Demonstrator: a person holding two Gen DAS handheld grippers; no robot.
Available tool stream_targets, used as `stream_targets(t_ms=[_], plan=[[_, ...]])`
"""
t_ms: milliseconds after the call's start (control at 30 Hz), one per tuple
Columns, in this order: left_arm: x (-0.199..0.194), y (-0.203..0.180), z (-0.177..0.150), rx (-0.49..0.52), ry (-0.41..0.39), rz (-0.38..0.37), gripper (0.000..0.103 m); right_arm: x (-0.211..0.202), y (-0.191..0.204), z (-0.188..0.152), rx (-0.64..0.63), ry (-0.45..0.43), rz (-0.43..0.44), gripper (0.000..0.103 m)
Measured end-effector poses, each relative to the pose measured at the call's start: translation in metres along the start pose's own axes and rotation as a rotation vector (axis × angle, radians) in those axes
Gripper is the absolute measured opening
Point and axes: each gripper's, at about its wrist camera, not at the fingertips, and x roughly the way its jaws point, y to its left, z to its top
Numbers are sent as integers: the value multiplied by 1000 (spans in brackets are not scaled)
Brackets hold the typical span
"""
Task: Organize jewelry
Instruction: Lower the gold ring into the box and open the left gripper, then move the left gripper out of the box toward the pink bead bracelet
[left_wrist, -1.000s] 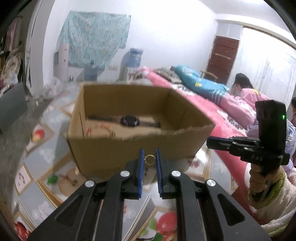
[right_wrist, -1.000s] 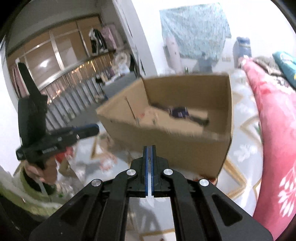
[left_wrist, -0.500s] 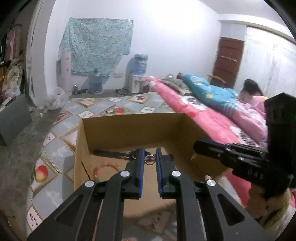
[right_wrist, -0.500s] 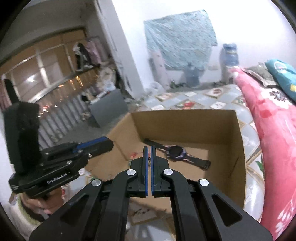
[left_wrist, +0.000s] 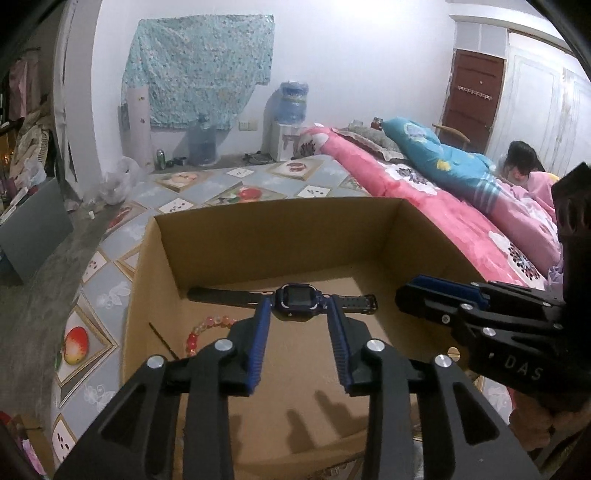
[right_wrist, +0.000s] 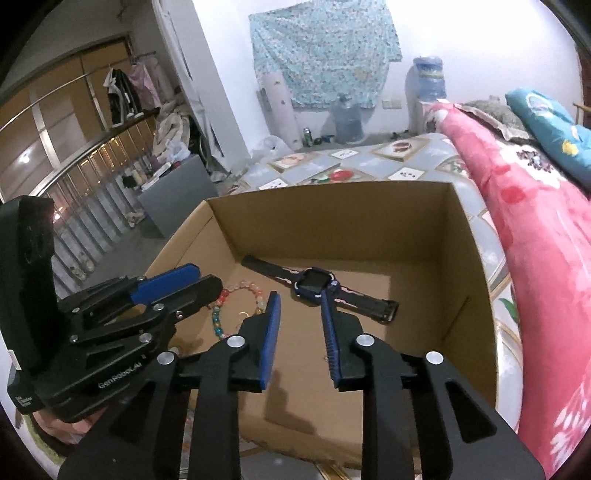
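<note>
Dark blue square-faced watch flat in cardboard box, glossy bead bracelet at eight o'clock, left gripper and right gripper just opened, narrow gaps, empty.

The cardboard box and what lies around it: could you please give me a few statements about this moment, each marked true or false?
1. A dark blue watch lies flat on the floor of the cardboard box. True.
2. A bead bracelet lies in the box beside the watch. True.
3. The left gripper is clamped on the watch. False: its jaws stand apart with nothing between them.
4. The right gripper holds the bracelet. False: its jaws are open and empty.
5. The box has a closed lid. False: it is open on top.
</note>
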Motion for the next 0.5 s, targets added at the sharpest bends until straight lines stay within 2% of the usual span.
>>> stream_targets(t_ms=[67,167,500], plan=[[-7,1,-1,-7,-15,5,34,-5,1,1,-3,-13,3,31],[-21,1,-2,-17,-42,7,35,-15,5,2,-5,-39,16,36],[-90,2,-24,-39,-152,-1,40,-83,23,-16,-80,-217,100,65]])
